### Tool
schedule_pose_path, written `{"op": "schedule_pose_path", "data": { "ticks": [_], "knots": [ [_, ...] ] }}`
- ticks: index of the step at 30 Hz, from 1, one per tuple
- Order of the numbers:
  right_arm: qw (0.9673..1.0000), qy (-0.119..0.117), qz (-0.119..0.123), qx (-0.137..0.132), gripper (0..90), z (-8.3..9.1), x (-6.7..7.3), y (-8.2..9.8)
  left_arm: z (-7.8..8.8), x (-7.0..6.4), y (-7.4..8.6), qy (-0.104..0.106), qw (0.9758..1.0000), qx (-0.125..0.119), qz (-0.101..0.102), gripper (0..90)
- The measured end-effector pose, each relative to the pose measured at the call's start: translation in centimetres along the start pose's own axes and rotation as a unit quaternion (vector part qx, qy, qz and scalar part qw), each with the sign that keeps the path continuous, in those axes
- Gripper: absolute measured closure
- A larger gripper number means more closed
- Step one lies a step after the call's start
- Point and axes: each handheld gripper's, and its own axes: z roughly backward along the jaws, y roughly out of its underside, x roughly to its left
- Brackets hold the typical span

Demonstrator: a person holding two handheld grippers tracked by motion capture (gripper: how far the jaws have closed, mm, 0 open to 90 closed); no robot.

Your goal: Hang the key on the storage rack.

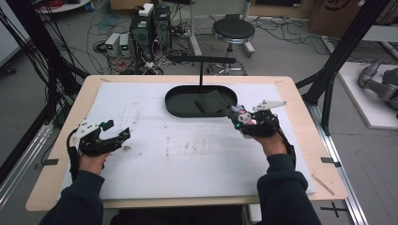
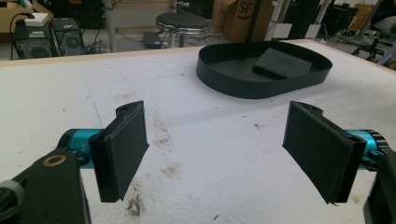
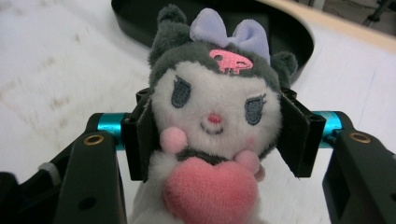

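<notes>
Fluffy plush doll squeezed in right hand-held gripper.

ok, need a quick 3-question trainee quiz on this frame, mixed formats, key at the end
1. True or false: the left gripper is clamped on the plush toy.
2. What lies inside the black oval tray?
A. a flat dark pad
B. a cup
C. nothing
3. Fill in: the right gripper holds the toy by its ____.

Key:
1. False. Its jaws stand open over the white mat; the right gripper has the toy.
2. A, the dark pad.
3. Head.
</notes>
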Motion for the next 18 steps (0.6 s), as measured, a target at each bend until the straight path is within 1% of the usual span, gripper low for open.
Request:
{"op": "schedule_pose_path", "data": {
  "ticks": [1, 3, 4, 6, 8, 11, 12, 13, 14, 15, 16, 17, 18],
  "knots": [
    [1.0000, 0.002, 0.006, -0.003, 38.9, 0.1, -0.3, -0.9, 0.0, 0.0, 0.0, -0.001, 1.0000, 0.000, 0.002, 21.4],
    [0.9999, 0.008, 0.009, -0.007, 38.9, 0.1, -0.6, -2.2, 0.0, 0.1, 0.0, 0.000, 1.0000, -0.001, 0.003, 21.4],
    [0.9998, 0.011, 0.014, -0.011, 38.9, 0.0, -0.8, -2.8, 0.1, 0.1, 0.0, 0.000, 1.0000, -0.001, 0.003, 21.4],
    [0.9997, 0.016, 0.014, -0.014, 38.9, -0.1, -1.0, -3.8, 0.1, 0.1, 0.0, 0.000, 1.0000, -0.001, 0.003, 21.4],
    [0.9994, 0.023, 0.019, -0.018, 38.9, -0.4, -1.4, -5.0, 0.1, 0.1, 0.0, 0.000, 1.0000, -0.001, 0.003, 21.4],
    [0.9989, 0.035, 0.020, -0.025, 38.8, -0.7, -1.9, -6.7, 0.0, 0.1, 0.0, 0.002, 1.0000, -0.001, 0.004, 21.4],
    [0.9984, 0.039, 0.024, -0.032, 38.8, -0.7, -2.0, -7.2, 0.0, 0.1, 0.0, 0.002, 1.0000, -0.001, 0.003, 21.4],
    [0.9984, 0.038, 0.020, -0.038, 38.8, -0.9, -2.3, -7.9, 0.0, 0.1, 0.0, 0.003, 1.0000, -0.001, 0.003, 21.4],
    [0.9983, 0.040, 0.023, -0.035, 38.9, -1.0, -2.5, -8.6, 0.0, 0.1, 0.0, 0.003, 1.0000, 0.000, 0.002, 21.4],
    [0.9979, 0.043, 0.027, -0.040, 38.9, -1.2, -2.7, -9.2, 0.0, 0.1, 0.0, 0.003, 1.0000, 0.000, 0.002, 21.4],
    [0.9980, 0.043, 0.027, -0.038, 38.8, -1.4, -2.9, -9.8, 0.0, 0.1, 0.0, 0.003, 1.0000, 0.001, 0.002, 21.5],
    [0.9974, 0.050, 0.035, -0.038, 38.9, -1.6, -3.0, -10.4, 0.0, 0.1, 0.1, 0.003, 1.0000, -0.001, 0.004, 21.5],
    [0.9971, 0.054, 0.034, -0.042, 38.9, -1.8, -3.0, -10.9, 0.0, 0.2, 0.1, 0.003, 1.0000, -0.001, 0.004, 21.5]
  ]
}}
